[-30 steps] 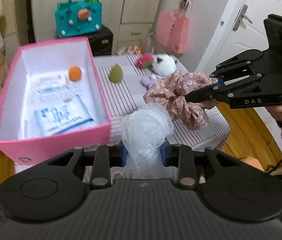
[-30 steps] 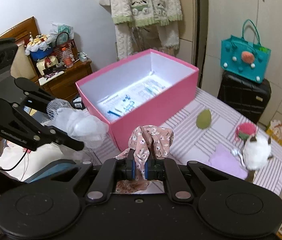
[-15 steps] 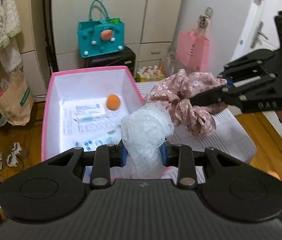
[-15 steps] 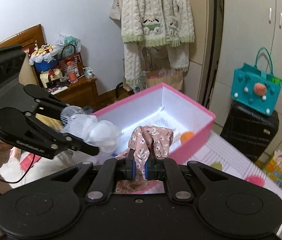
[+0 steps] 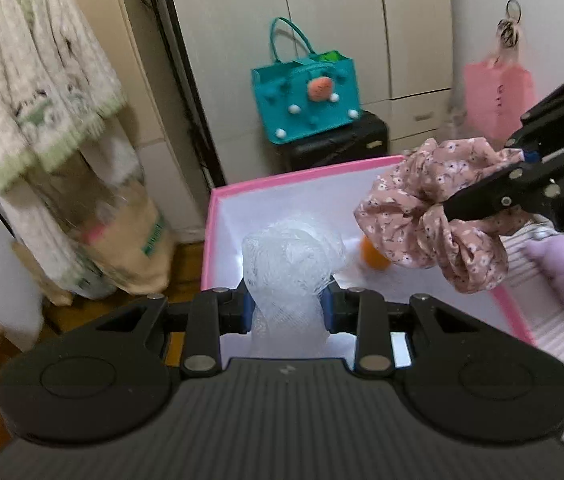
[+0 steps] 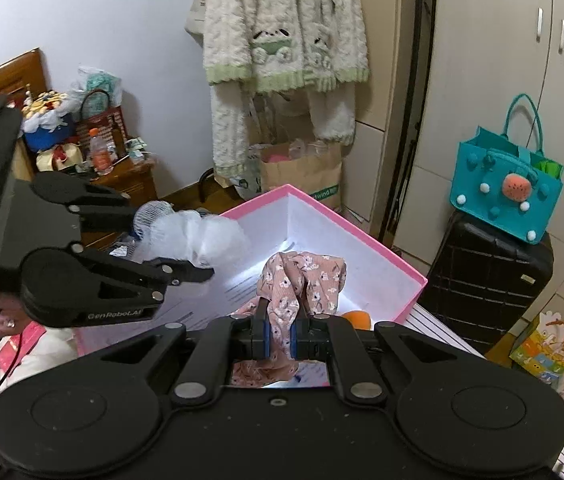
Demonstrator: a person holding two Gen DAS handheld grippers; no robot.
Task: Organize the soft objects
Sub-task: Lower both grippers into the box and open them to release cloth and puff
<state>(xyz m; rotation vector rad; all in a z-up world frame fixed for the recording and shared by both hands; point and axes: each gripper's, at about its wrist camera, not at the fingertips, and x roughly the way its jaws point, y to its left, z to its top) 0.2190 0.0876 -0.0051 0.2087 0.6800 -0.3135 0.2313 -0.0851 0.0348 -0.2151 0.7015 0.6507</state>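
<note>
Clamping the white mesh puff [image 5: 288, 264] in my left claw [image 5: 286, 308] and the floral scrunchie [image 6: 302, 280] in my right claw [image 6: 280, 338], both above the pink box [image 6: 394, 264]. At four o'clock my scrunchie overhangs the rim: released here, it could fall outside.

left gripper [image 6: 202, 268] side, 9 o'clock: "GenRobot.AI", white print
paper bag [image 6: 314, 178] by wardrobe, 12 o'clock: "wind", green, partly cut off
sheets in pink box [image 6: 322, 216]: print illegible
</note>
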